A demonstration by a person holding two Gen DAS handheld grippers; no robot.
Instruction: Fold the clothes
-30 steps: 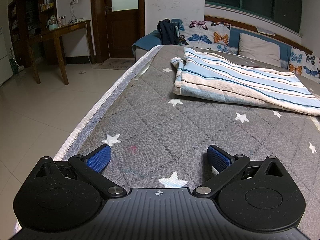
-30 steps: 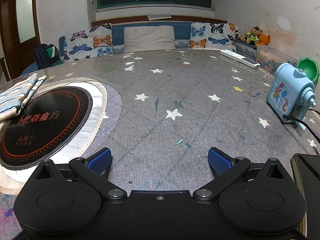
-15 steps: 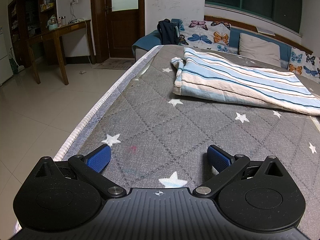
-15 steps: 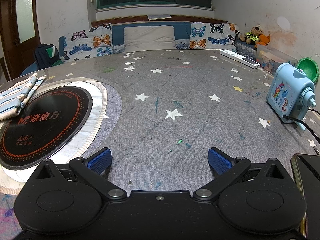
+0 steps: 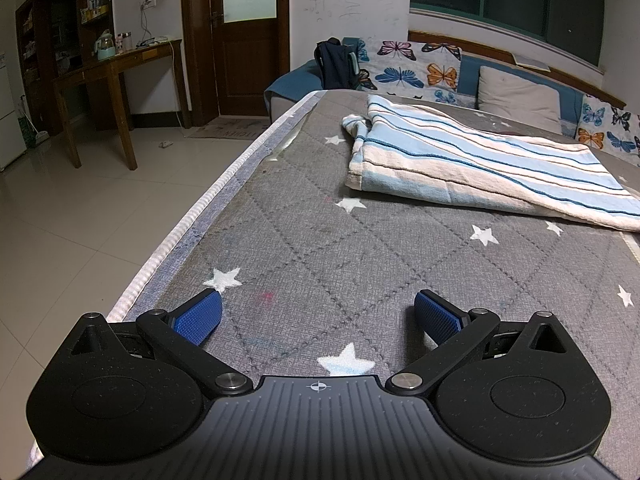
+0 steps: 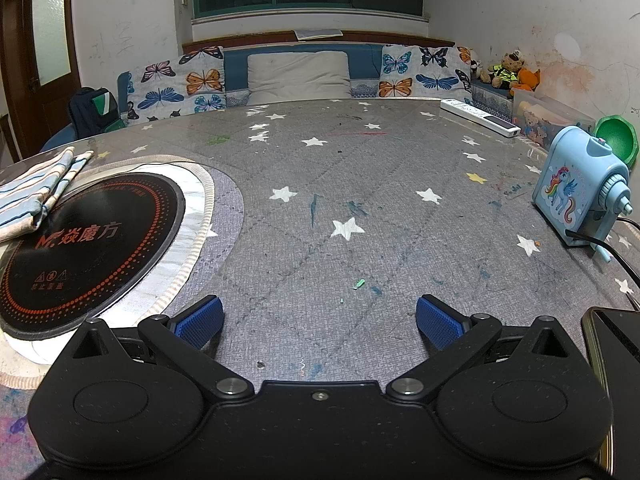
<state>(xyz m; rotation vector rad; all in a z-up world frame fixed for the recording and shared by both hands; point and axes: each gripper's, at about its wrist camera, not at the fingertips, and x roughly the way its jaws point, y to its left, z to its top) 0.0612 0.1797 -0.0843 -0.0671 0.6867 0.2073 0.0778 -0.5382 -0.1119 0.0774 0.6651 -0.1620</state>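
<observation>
Both the left tongs (image 5: 316, 316) and the right tongs (image 6: 318, 320) sit low over the grey star-patterned worktop (image 5: 400, 248), level and pointing forward, each spread wide with blue pads (image 5: 198, 318) holding nothing. The left wrist view shows the folded striped cloth (image 5: 472, 164) lying well ahead and to the right of the tongs, near the worktop's far end, with a wooden door (image 5: 244, 36) and side desk (image 5: 116, 68) beyond. The right wrist view shows only that cloth's corner (image 6: 36, 192) at far left, overlapping a black round cooktop (image 6: 88, 248), with a blue pencil sharpener (image 6: 580, 192) and a phone (image 6: 616, 360) at right.
</observation>
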